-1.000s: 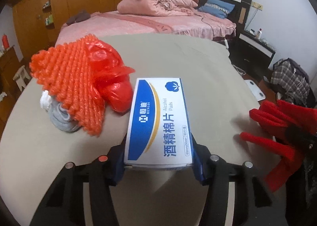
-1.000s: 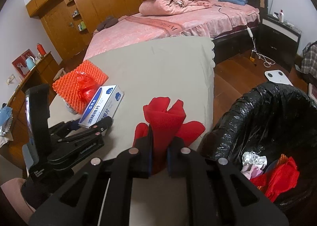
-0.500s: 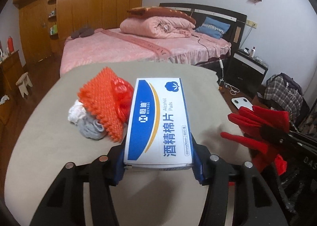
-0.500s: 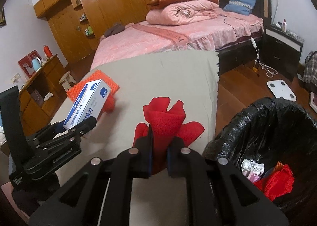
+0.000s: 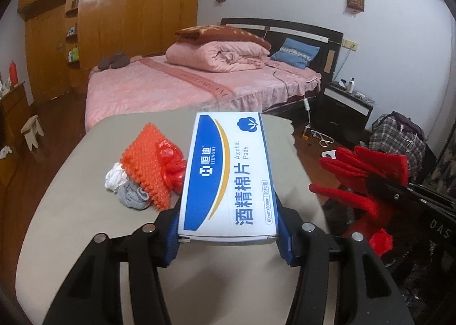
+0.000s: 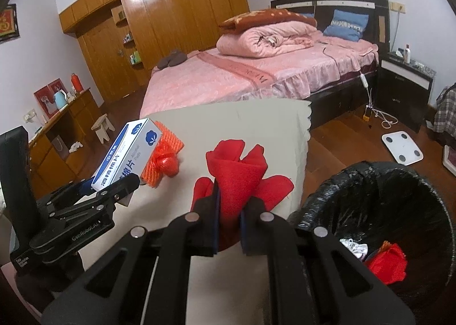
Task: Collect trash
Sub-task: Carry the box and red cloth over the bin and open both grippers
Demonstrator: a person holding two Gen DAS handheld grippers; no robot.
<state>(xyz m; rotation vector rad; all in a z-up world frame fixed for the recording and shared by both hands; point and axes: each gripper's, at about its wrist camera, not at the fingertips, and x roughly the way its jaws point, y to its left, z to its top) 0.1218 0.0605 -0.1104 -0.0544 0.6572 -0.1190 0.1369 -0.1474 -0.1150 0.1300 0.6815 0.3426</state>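
Observation:
My left gripper [image 5: 228, 235] is shut on a white and blue alcohol pads box [image 5: 229, 179] and holds it above the beige table [image 5: 71, 211]; the box also shows in the right wrist view [image 6: 125, 155]. My right gripper [image 6: 229, 228] is shut on a crumpled red cloth [image 6: 238, 175], held above the table's right edge beside the black-lined trash bin [image 6: 379, 199]. The red cloth also shows in the left wrist view [image 5: 362, 179]. On the table lie an orange foam net [image 5: 148, 165], a red plastic bag [image 5: 171, 162] and a grey and white wad [image 5: 125, 188].
The bin holds red and white trash [image 6: 379, 259]. A bed with pink covers [image 5: 185, 83] stands behind the table. A white scale [image 6: 401, 147] lies on the wood floor. A nightstand [image 6: 404, 80] is at the right, a wooden cabinet [image 6: 57, 137] at the left.
My left gripper has lifted the box up and back from the table, so the orange net and red bag look smaller and farther. The right gripper has risen slightly with the red cloth.

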